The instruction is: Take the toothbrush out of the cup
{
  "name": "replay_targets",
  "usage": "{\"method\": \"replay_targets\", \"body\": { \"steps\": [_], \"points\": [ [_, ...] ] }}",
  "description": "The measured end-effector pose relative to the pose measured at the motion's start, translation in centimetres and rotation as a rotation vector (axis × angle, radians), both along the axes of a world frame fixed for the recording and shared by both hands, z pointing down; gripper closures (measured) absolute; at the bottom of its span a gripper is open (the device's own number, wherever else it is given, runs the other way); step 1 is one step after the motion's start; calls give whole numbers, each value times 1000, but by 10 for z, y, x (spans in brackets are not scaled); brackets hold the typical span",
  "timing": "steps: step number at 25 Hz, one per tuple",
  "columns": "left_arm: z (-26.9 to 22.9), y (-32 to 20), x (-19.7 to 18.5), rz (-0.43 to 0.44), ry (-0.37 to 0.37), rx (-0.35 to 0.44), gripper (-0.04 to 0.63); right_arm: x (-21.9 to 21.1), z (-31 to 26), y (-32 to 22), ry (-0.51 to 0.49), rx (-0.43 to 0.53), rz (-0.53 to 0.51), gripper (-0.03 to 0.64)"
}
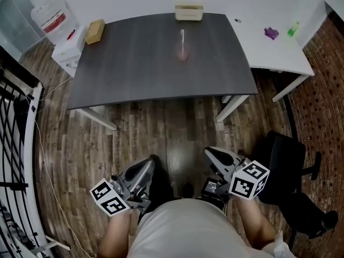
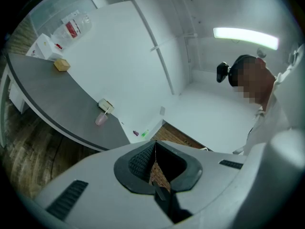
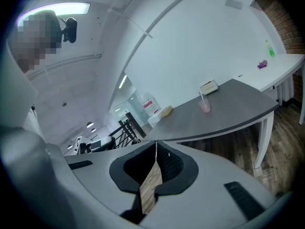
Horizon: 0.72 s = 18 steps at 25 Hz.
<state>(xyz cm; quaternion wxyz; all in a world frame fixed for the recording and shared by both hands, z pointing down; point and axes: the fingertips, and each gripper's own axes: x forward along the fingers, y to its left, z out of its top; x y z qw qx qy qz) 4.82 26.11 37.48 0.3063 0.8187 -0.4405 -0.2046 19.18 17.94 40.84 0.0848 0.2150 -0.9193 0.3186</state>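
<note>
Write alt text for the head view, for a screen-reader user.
Seen from above, a pink cup with a toothbrush standing in it sits on a dark grey table. The left gripper and right gripper are held low by the person's body, over wood floor, well short of the table.

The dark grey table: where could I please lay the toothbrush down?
The table is bare across its near half, in front of the translucent pink cup. The far edge is busier: a tan box behind the cup, a brown block at the left corner.
</note>
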Motion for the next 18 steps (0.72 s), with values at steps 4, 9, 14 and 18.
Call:
{"method": "replay_targets", "body": {
  "steps": [4,9,14,18],
  "points": [
    [2,-31,-31,38,16,-4,591,-33,2,-22,4,-18,33,606],
    [-7,-73,-69,113,27,10,591,-75,-2,-53,23,-21,80,606],
    [-9,-104,-105,173,20,17,591,-109,-4,-80,41,-8,124,606],
    [-8,-120,-127,203,32,25,591,-128,-7,-95,63,12,154,606]
  ]
}}
